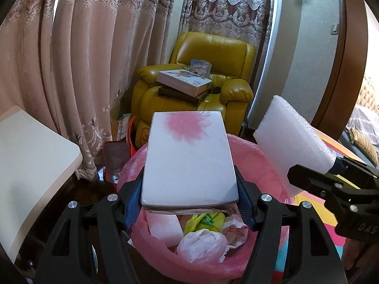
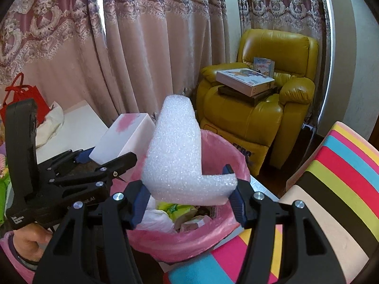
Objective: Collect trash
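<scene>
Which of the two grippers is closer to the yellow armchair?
Right. The right gripper holds foam on the bin's side nearer the armchair; the left gripper holds a box farther over.

Floor (image 2: pixel 291 184): dark wood, visible beside the armchair (image 2: pixel 255 118). Standing on it: bin (image 2: pixel 210 234) with pink liner, yellow armchair in the corner, a striped mat (image 2: pixel 343 189) to the right of the bin. Bags (image 1: pixel 123 127) on the floor between armchair and curtain. Armchair seat carries a stack of boxes (image 2: pixel 246 80). White table (image 1: pixel 30 156) left of bin; red bag (image 2: pixel 23 99) and pale cloth (image 2: pixel 51 123) on it.
</scene>
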`<state>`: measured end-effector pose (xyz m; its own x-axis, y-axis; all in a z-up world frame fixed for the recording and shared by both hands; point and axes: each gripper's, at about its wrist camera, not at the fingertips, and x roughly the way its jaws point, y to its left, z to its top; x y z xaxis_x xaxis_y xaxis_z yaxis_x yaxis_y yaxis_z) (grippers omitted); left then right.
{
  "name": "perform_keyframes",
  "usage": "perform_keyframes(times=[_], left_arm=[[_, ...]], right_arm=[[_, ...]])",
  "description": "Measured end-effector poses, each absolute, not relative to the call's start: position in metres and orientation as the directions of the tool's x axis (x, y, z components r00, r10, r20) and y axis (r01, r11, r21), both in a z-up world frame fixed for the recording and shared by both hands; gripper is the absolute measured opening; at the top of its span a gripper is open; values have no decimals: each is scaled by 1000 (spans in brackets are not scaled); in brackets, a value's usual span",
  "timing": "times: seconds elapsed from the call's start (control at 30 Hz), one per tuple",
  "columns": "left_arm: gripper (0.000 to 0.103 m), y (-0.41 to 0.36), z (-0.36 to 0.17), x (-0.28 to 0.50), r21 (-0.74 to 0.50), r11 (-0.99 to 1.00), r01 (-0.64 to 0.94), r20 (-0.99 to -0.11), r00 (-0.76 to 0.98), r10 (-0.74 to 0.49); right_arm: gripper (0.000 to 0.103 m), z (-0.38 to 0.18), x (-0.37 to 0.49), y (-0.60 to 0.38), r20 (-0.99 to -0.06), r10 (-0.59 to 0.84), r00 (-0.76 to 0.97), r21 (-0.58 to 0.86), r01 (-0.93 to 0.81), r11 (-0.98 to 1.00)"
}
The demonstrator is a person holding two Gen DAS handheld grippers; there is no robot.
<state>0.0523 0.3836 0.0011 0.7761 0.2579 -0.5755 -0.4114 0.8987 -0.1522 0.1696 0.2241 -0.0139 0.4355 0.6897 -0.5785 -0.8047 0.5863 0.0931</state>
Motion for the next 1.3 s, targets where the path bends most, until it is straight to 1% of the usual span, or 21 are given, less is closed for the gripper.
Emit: perform_keyframes(times=[0.13, 0.57, 0.6, 0.63, 0.67, 0.73, 0.77, 0.9, 0.93, 1.07, 1.17, 1.23, 1.3], left_arm=[[63, 388, -1, 57, -167, 894, -415, -581, 774, 251], [63, 389, -3, 59, -158, 896, -415, -588, 768, 253], [64, 390, -3, 60, -156, 897, -413, -587, 769, 252], [69, 390, -2, 59, -153, 898, -412, -587, 769, 253], [82, 390, -1, 59, -145, 898, -415, -583, 769, 261], [91, 389, 4, 55, -120, 892, -435, -561, 771, 300], [91, 389, 9, 51, -98, 888, -449, -541, 773, 331], [92, 386, 23, 41, -47, 887, -459, -522, 768, 370], [96, 383, 28, 37, -26, 885, -465, -513, 766, 388], [97, 370, 51, 23, 46, 871, -489, -463, 762, 452], [97, 355, 75, 7, 92, 855, -510, -401, 767, 501], [97, 348, 88, -2, 104, 840, -532, -370, 764, 529], [97, 340, 101, -15, 114, 800, -589, -334, 735, 590]], right_arm=[[58, -17, 177, 229, -588, 678, 440, 93, -797, 597], [59, -21, 186, 232, -585, 681, 440, 107, -791, 603], [66, -21, 186, 231, -582, 687, 436, 111, -794, 598], [71, -21, 186, 231, -580, 691, 431, 115, -797, 593], [81, -20, 186, 230, -576, 695, 430, 117, -799, 591], [82, -18, 186, 224, -560, 698, 446, 113, -793, 598], [82, -18, 186, 222, -558, 698, 449, 113, -792, 600], [82, -10, 187, 204, -533, 707, 465, 131, -780, 612], [82, -7, 186, 199, -524, 710, 471, 132, -778, 614], [83, 11, 176, 184, -481, 728, 488, 118, -787, 605], [92, 33, 163, 173, -434, 746, 506, 85, -801, 593], [94, 49, 152, 165, -394, 757, 521, 56, -808, 586], [99, 64, 141, 156, -352, 765, 539, 32, -810, 586]])
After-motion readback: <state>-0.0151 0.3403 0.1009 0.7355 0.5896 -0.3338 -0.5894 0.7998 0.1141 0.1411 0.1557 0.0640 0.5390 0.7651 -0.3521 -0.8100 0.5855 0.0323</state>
